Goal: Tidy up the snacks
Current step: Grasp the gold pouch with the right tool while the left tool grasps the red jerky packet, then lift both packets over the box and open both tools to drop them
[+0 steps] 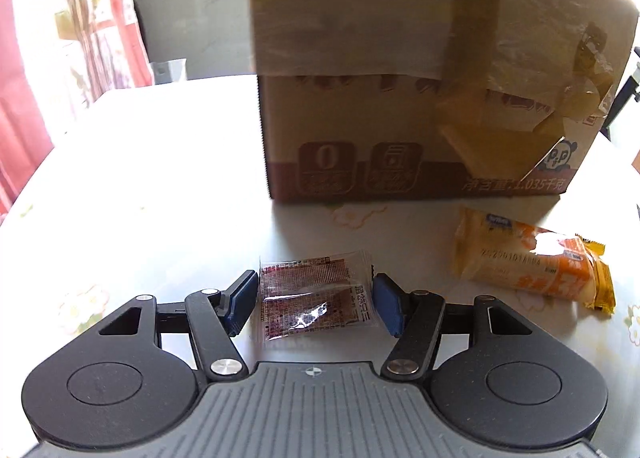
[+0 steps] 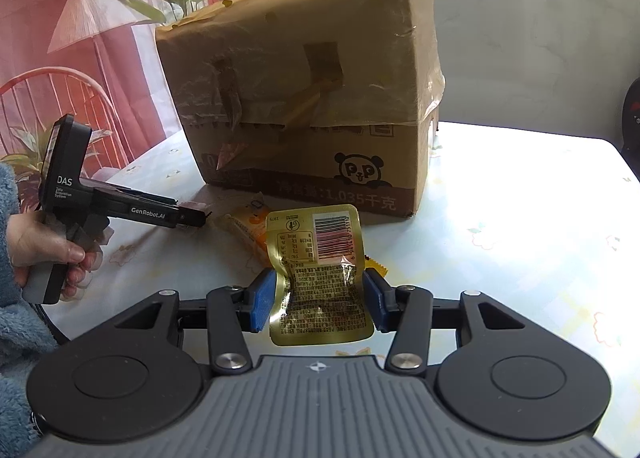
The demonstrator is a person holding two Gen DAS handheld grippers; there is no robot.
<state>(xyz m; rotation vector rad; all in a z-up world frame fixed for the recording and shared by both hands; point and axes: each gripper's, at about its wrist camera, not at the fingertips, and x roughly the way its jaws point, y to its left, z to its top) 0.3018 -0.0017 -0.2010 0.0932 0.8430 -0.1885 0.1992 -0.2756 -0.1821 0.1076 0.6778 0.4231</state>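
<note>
The right tool (image 2: pixel 318 300) grips a gold foil snack pouch (image 2: pixel 320 278), its blue pads pressed into both sides so the foil buckles between them; the pouch is held up off the desk (image 2: pixel 520 217), just ahead of the tool's body.

The left tool (image 1: pixel 315 302) stands about half open around a clear packet of reddish-brown snack (image 1: pixel 316 296). The left pad sits right at the packet's edge and the right pad shows a small gap, so the packet looks bracketed but not pinched, and it seems to lie flat on the desk.

Ahead and to the right of the left tool lies an orange-wrapped snack (image 1: pixel 532 264), untouched, close to the foot of the cardboard box (image 1: pixel 420 137), which stands straight ahead of both tools.

As a judgement, the sorting is at an early or middle point: one snack is in hand, one is about to be gripped, and one waits. Whether the box already holds any snacks cannot be told from here.
</note>
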